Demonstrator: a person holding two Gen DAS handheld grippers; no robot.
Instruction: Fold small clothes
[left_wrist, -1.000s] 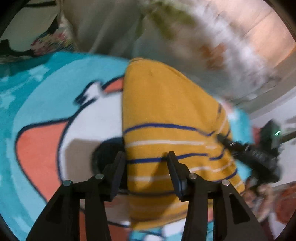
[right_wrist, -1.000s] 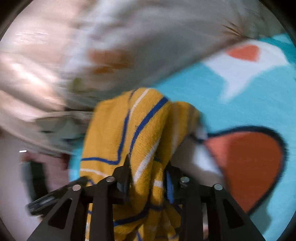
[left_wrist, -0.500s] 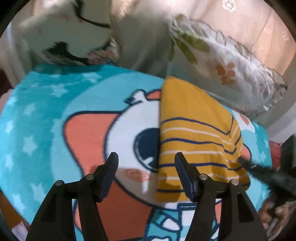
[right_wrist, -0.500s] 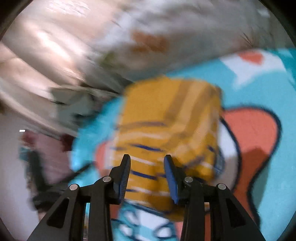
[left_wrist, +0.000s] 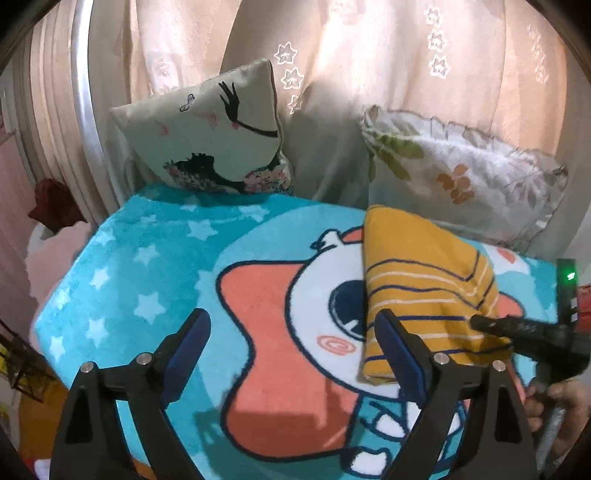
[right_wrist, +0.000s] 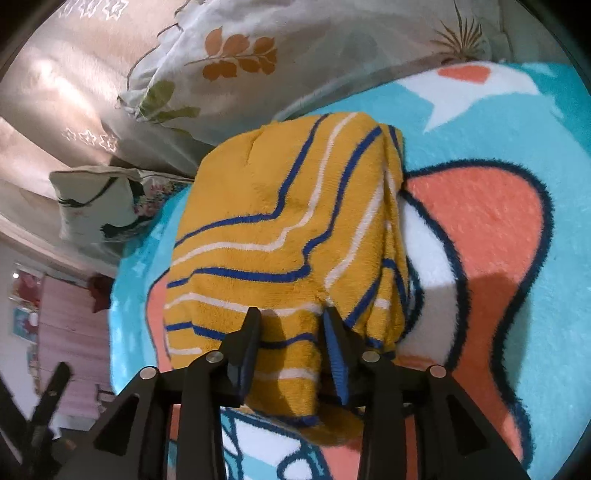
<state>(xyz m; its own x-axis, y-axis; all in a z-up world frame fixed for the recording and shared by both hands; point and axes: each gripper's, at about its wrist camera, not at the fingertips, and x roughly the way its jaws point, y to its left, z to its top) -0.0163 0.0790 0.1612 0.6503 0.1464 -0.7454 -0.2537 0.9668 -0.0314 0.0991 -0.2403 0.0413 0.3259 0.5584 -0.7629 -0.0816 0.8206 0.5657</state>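
On the cartoon blanket, toward its right side near the leaf-print pillow, lies the folded yellow striped garment, and if my right gripper, straddling its near hem unpinched, drags back while my empty left gripper spreads wider, the fold could spring open.

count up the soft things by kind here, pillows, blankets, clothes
pillows: 2, the bird-print pillow and the leaf-print pillow
blankets: 1, the teal cartoon blanket
clothes: 1, the folded yellow striped garment
total: 4
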